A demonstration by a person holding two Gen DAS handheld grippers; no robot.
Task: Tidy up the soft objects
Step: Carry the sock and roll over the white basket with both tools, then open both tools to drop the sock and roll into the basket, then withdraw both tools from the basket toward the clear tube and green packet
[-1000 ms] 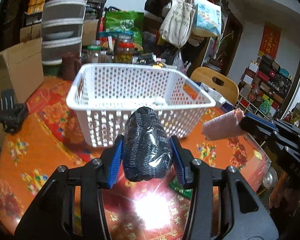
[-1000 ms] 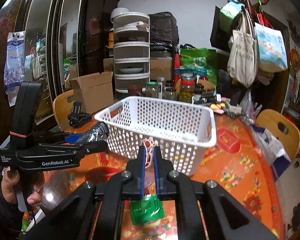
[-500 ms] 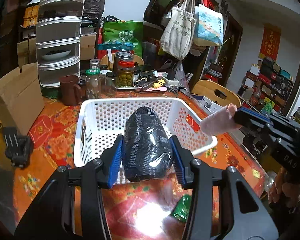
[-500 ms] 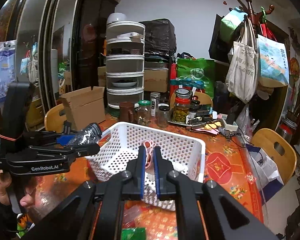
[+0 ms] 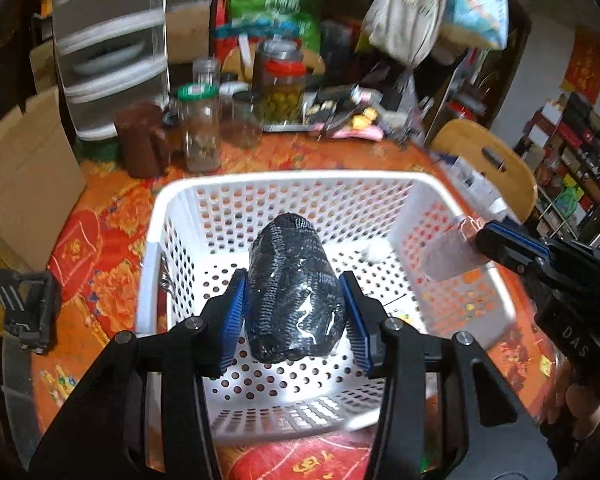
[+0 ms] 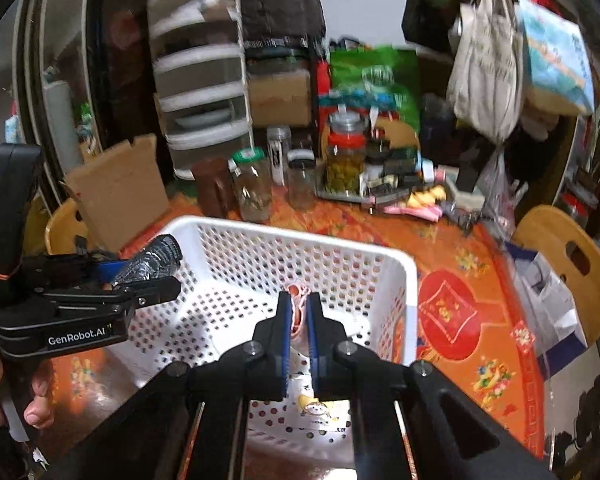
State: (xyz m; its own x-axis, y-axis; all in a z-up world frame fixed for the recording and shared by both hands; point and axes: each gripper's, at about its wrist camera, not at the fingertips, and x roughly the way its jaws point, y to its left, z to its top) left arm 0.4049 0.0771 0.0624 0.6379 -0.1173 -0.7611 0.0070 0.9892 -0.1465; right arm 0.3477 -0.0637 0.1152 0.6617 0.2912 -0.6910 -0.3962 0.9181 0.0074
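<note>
My left gripper (image 5: 294, 312) is shut on a dark knitted roll in clear plastic wrap (image 5: 294, 292) and holds it above the inside of the white perforated basket (image 5: 188, 196). My right gripper (image 6: 298, 320) is shut on a pink soft piece (image 6: 298, 310), which also shows in the left wrist view (image 5: 450, 254), over the basket's right side. The basket also shows in the right wrist view (image 6: 340, 248). A small white soft lump (image 5: 376, 248) lies on the basket floor. The left gripper and its roll (image 6: 152, 264) hang over the basket's left rim.
The basket stands on a red and orange patterned table (image 5: 104, 208). Behind it are glass jars (image 5: 200, 128), a brown mug (image 5: 142, 144), a cardboard box (image 5: 24, 172) and a stacked drawer unit (image 5: 112, 40). A wooden chair (image 5: 488, 160) stands at the right. A black clamp (image 5: 24, 308) lies at the left.
Both grippers have risen and moved forward from in front of the basket to above its inside, each still holding its object. The view now looks down into the basket.
</note>
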